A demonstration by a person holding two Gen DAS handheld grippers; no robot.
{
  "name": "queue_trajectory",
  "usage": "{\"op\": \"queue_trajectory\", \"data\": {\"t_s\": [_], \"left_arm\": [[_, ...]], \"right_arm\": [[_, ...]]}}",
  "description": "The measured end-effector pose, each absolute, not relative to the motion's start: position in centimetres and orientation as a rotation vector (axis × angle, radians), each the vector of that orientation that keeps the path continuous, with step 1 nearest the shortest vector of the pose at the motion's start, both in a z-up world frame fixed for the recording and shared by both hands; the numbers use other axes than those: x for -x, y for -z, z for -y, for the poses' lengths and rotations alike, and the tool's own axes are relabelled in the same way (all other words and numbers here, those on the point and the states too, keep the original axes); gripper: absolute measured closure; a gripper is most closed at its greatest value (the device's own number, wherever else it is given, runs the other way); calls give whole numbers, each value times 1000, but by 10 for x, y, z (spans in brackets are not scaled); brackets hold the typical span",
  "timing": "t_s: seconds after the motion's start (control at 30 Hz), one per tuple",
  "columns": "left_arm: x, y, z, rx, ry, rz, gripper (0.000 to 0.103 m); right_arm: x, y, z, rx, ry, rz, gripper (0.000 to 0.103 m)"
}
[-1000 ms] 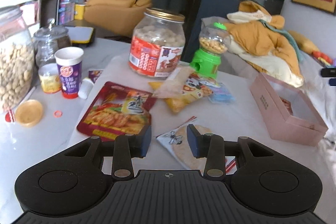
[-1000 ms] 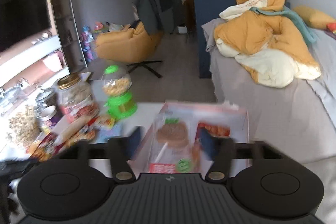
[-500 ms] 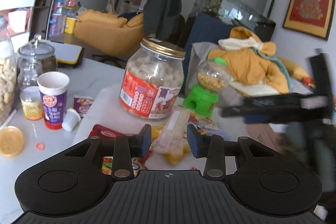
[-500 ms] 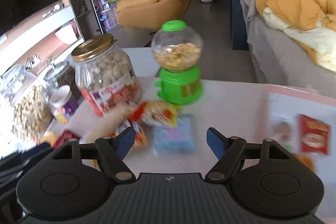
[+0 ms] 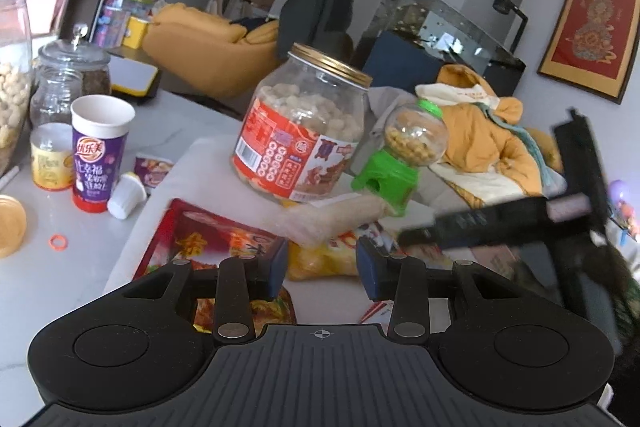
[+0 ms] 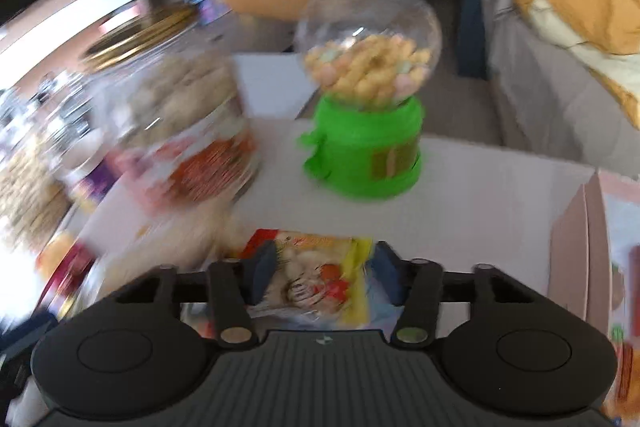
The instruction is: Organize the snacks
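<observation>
The right claw (image 6: 322,277) has swung from the pink box (image 6: 580,227) to the snack pile, its jaws just closing around a yellow snack packet (image 6: 316,277); grip not confirmed through the blur. The left claw (image 5: 322,265) hovers released, empty, over the same pile. Most snacks are still loose on the tabletop (image 5: 60,279); few are boxed. Only the left view shows the red pouch (image 5: 208,239) and purple cup (image 5: 100,151).

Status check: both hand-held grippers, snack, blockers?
Right hand-held gripper jaws just closing around yellow snack packet; contact unclear. Left hand-held gripper open, empty. Green candy dispenser just beyond.
</observation>
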State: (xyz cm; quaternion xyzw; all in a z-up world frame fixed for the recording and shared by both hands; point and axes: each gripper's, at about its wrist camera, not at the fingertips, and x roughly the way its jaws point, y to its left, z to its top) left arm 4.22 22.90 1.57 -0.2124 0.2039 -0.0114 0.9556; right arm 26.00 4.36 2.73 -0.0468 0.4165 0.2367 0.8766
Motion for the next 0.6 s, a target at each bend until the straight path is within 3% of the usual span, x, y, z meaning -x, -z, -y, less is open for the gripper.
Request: {"op": "queue_trajectory", "data": {"t_s": [0.27, 0.3, 0.37, 0.4, 0.6], "left_arm": [[-32, -19, -224, 424, 0, -388, 61], [-31, -19, -223, 427, -1, -388, 61], [-30, -18, -220, 428, 6, -391, 61], [-30, -17, -219, 423, 12, -391, 61], [-34, -12, -216, 401, 42, -399, 61]], "right_arm": [[-195, -34, -29, 239, -704, -883, 53], [-191, -39, -26, 237, -711, -860, 50], [-192, -46, -24, 252, -656, -800, 19], [-196, -48, -24, 258, -600, -766, 14], [-263, -22, -33, 161, -546, -919, 9]]}}
